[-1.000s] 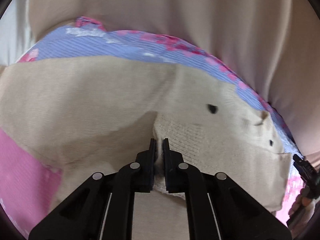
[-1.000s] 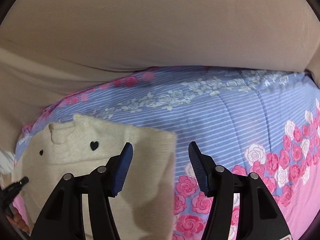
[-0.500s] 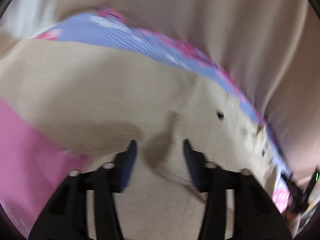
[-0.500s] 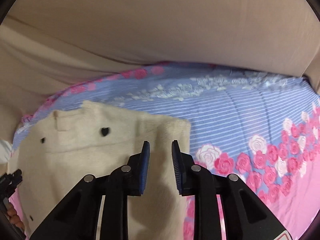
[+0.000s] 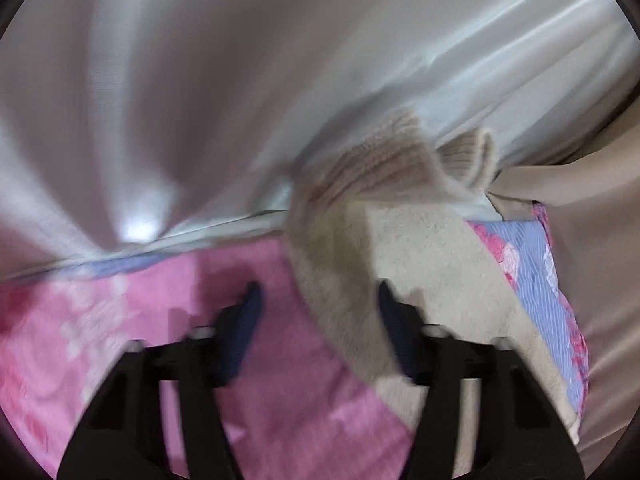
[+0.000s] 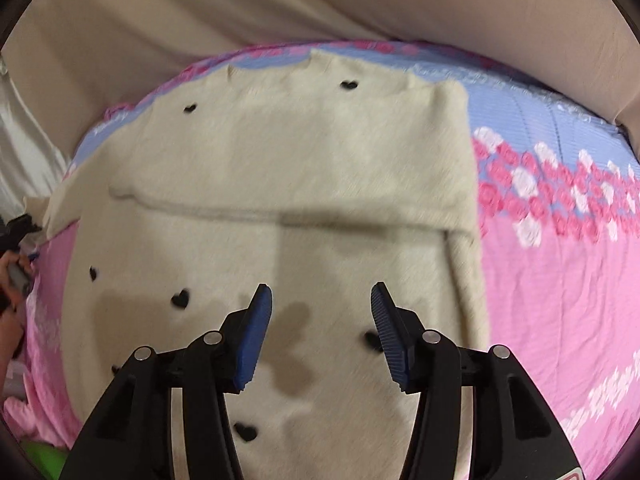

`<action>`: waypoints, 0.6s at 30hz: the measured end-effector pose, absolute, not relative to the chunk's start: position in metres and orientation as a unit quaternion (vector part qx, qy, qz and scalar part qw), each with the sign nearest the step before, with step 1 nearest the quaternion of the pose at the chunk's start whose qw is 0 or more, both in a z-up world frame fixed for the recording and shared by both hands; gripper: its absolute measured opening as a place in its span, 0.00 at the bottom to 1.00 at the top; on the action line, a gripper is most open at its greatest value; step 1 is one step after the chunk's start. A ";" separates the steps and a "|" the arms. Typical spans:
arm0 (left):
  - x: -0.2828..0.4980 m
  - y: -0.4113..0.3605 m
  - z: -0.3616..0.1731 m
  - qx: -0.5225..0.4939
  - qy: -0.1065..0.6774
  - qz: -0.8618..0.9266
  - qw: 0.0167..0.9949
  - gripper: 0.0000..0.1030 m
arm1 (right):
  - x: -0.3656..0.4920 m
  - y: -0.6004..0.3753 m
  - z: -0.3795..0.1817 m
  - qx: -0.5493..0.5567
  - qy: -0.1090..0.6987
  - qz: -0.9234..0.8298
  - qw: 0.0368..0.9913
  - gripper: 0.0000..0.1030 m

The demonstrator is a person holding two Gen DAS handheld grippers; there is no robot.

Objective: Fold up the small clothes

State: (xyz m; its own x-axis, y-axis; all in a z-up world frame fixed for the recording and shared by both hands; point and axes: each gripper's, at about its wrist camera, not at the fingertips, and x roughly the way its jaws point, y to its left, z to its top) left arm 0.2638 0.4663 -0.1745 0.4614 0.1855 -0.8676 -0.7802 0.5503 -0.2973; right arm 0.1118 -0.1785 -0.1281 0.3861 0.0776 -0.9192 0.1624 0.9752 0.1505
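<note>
Both grippers' jaws, earlier pinching, now gape empty over the cream sweater (image 6: 280,184) on the floral quilt (image 6: 560,280).

Readable text: none is found in either view.
Sweater (image 6: 280,184): only small black heart shapes are carried; no lettering or label is shown.
Bedspread (image 6: 560,280): a rose print and stripes are shown; no words or numbers are seen.
Right gripper (image 6: 321,312): a red mark is cut off at the bottom right edge of the view, and nothing can be read from it.
Left wrist view: everything is blurred, and no writing can be made out.
</note>
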 end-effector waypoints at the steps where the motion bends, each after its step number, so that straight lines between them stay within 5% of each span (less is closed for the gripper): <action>1: 0.268 0.467 -0.173 -0.345 0.412 0.317 0.781 0.36 | 0.111 -0.174 -0.127 0.107 0.555 -0.023 0.824 0.49; 3: 0.285 0.459 -0.169 -0.332 0.426 0.290 0.790 0.10 | 0.111 -0.165 -0.122 0.097 0.554 -0.019 0.826 0.49; 8: 0.301 0.389 -0.096 -0.291 0.358 0.198 0.865 0.09 | 0.111 -0.163 -0.108 0.087 0.538 -0.023 0.838 0.51; 13: 0.296 0.235 -0.018 -0.216 0.325 0.007 0.921 0.09 | 0.114 -0.176 -0.097 0.110 0.521 -0.037 0.846 0.52; 18: 0.276 0.081 -0.019 -0.155 0.362 -0.160 0.905 0.09 | 0.109 -0.202 -0.092 0.130 0.502 -0.063 0.853 0.52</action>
